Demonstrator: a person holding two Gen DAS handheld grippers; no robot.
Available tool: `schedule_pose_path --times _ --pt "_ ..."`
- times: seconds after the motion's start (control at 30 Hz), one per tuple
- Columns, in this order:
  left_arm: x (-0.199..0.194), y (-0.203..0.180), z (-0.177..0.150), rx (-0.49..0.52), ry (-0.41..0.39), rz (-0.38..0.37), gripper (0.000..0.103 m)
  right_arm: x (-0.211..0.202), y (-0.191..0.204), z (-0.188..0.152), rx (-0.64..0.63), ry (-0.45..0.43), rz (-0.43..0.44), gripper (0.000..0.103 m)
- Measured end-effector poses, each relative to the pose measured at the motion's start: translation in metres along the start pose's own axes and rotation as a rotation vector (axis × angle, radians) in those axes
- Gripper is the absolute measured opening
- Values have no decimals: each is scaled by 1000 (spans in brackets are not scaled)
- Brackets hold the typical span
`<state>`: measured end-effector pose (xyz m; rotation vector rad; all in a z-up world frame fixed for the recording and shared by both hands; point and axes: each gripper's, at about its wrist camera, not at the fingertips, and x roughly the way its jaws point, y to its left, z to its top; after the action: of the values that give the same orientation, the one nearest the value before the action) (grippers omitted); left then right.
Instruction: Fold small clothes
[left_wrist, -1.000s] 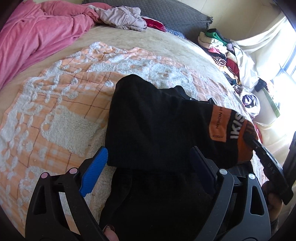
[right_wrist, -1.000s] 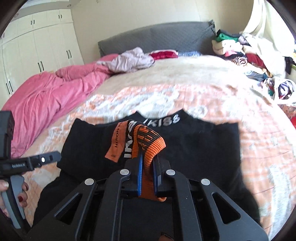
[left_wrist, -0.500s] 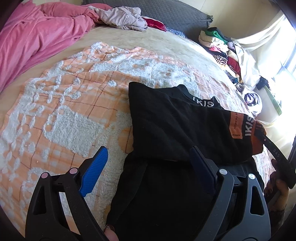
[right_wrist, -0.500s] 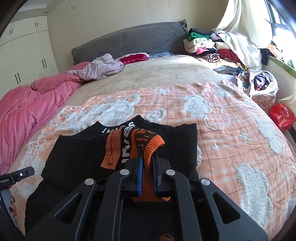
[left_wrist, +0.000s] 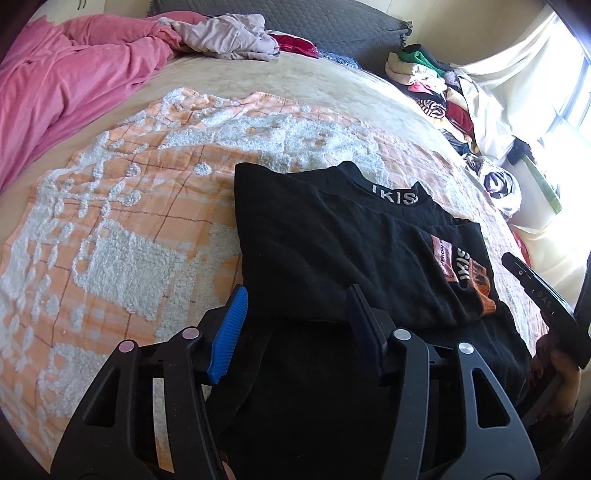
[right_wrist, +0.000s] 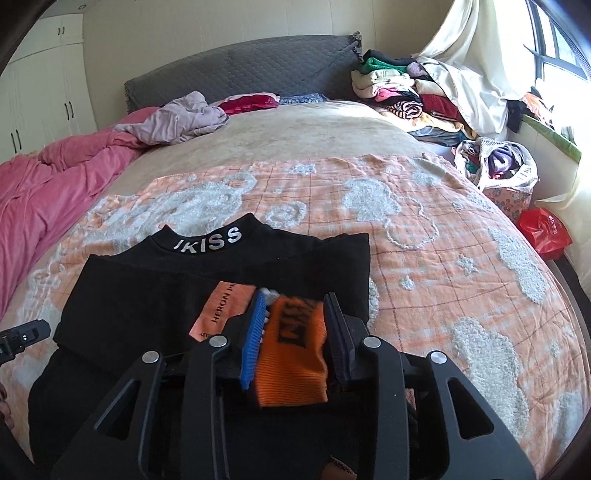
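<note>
Two parted right gripper (right_wrist: 293, 334) fingers astride orange cuff (right_wrist: 295, 360); collar lettering (right_wrist: 208, 240) complete.

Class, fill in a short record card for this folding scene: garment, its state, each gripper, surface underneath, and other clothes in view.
garment: black top with "IKISS" on the collar and an orange cuff
state: lying flat, both sleeves folded across the body
left gripper: open, over the top's near edge, holding nothing
right gripper: open, fingers either side of the orange cuff
surface: orange and white blanket on a bed
other clothes: pink cover, lilac garment, clothes pile by the window
</note>
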<state>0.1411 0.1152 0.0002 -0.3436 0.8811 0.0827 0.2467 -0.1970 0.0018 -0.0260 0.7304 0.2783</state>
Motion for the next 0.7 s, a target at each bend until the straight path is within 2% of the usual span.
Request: schedule_pose_path --times 0.2,0.4,0.5,0.57,0.7 --pt "8 -22 7 60 6 -9 31 -2 4 0 -19 7 6 35" --pt "27 -50 18 122 23 -24 31 -1 21 -2 -91 21 35 35" --pt "38 -62 19 169 40 -1 31 0 27 -4 -115 38 55 37" --pt "49 -62 18 183 74 27 31 2 33 -6 -134 47 65 37" --pt "65 -46 8 160 126 36 30 3 45 -9 -164 49 89 37"
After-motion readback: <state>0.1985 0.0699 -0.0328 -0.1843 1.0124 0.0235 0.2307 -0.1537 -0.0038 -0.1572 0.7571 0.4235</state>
